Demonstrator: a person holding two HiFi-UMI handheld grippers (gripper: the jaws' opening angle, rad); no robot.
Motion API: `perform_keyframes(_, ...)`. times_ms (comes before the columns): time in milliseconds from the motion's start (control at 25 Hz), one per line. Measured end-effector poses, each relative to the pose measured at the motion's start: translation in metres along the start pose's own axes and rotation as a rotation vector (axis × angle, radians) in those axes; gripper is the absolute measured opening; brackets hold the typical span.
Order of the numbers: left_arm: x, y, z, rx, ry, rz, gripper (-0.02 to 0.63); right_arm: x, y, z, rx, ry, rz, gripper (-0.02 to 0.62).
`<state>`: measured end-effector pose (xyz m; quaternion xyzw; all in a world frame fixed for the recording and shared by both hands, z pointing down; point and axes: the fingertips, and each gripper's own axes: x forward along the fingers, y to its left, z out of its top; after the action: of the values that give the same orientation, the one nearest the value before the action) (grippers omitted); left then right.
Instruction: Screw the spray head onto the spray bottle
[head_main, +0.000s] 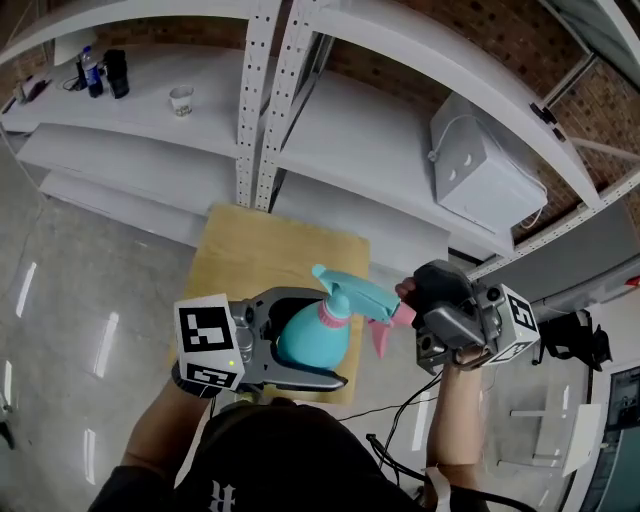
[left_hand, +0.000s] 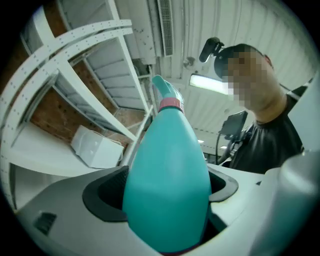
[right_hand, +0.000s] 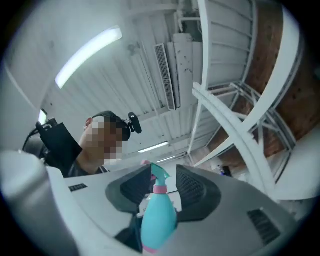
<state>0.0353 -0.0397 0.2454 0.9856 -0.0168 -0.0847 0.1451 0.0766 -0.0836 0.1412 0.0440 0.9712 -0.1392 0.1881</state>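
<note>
Wooden table, shelving — left gripper clamps bottle, right gripper seemingly pinches spray head

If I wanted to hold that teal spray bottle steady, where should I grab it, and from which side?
Probably the wide, rounded belly of the bottle, from the side, with a jaw on either flank, as the left gripper does. It's the broadest part. The neck is narrow and carries the pink collar, and the spray head juts sideways above, where the right gripper holds it.
</note>
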Motion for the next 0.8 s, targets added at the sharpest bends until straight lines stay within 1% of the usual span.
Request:
perform_keyframes(120,0.012,-0.030,-0.003,-0.061,0.007,-0.175,0.433,0.024,0.009,-0.018,0.111,0.039,0.241,0.140)
perform_keyframes(200,0.021,-0.048,-0.008,-0.100,0.019,-0.275,0.433,0.038,0.028,-0.031,0.158,0.085,0.419,0.180)
perform_keyframes(240,0.025,-0.056,-0.011,-0.119,0.025,-0.320,0.433,0.043,0.039,-0.038,0.165,0.112,0.498,0.192)
perform_keyframes(320,0.029,-0.069,-0.017,-0.157,0.030,-0.391,0.433,0.050,0.058,-0.049,0.156,0.157,0.616,0.193)
perform_keyframes(400,0.029,-0.077,-0.021,-0.187,0.025,-0.435,0.433,0.055,0.070,-0.055,0.140,0.181,0.670,0.193)
perform_keyframes(480,0.027,-0.080,-0.022,-0.199,0.013,-0.450,0.433,0.059,0.074,-0.059,0.127,0.190,0.667,0.193)
perform_keyframes(520,0.026,-0.079,-0.022,-0.199,0.007,-0.442,0.433,0.060,0.074,-0.059,0.125,0.192,0.649,0.192)
perform_keyframes(600,0.023,-0.071,-0.022,-0.189,0.000,-0.398,0.433,0.062,0.068,-0.061,0.121,0.195,0.586,0.162)
perform_keyframes(680,0.020,-0.059,-0.023,-0.173,0.003,-0.326,0.433,0.064,0.058,-0.063,0.105,0.202,0.484,0.147)
perform_keyframes(800,0.014,-0.037,-0.026,-0.148,0.017,-0.191,0.433,0.068,0.039,-0.068,0.045,0.226,0.275,0.146)
